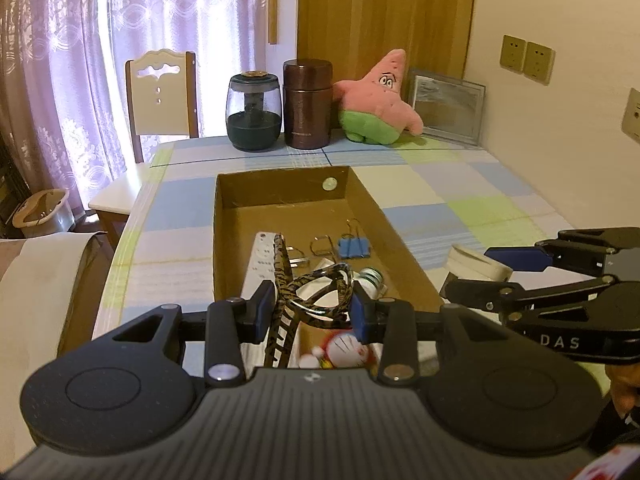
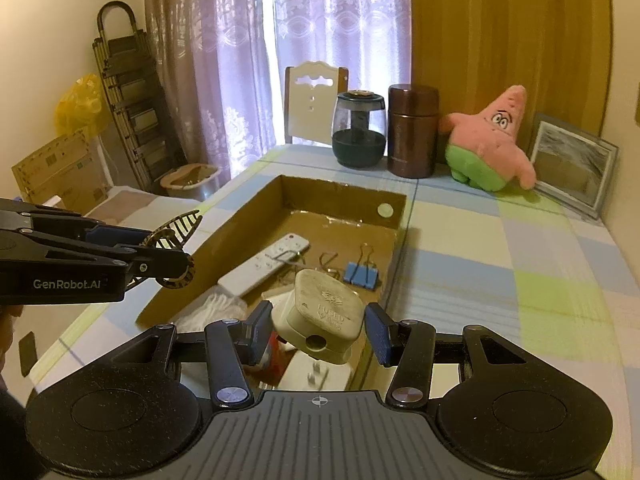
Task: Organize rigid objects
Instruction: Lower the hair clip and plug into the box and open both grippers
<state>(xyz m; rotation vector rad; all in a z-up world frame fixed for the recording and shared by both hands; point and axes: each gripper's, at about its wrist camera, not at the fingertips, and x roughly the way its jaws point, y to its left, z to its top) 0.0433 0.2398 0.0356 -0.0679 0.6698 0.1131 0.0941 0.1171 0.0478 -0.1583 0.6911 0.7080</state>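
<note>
glasses [image 1: 316,296] sit clamped in my left tool [image 1: 314,310], plug [image 2: 324,320] gripped in my right tool [image 2: 318,330], both over the cardboard box [image 1: 280,196] on the worktop. i'd lower each low and clear of the remote [image 2: 266,266] before letting go. only the right view shows the plug's face.

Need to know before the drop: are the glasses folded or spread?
Folded: the glasses, clamped in the left gripper, have their striped temples crossed behind the lenses.
</note>
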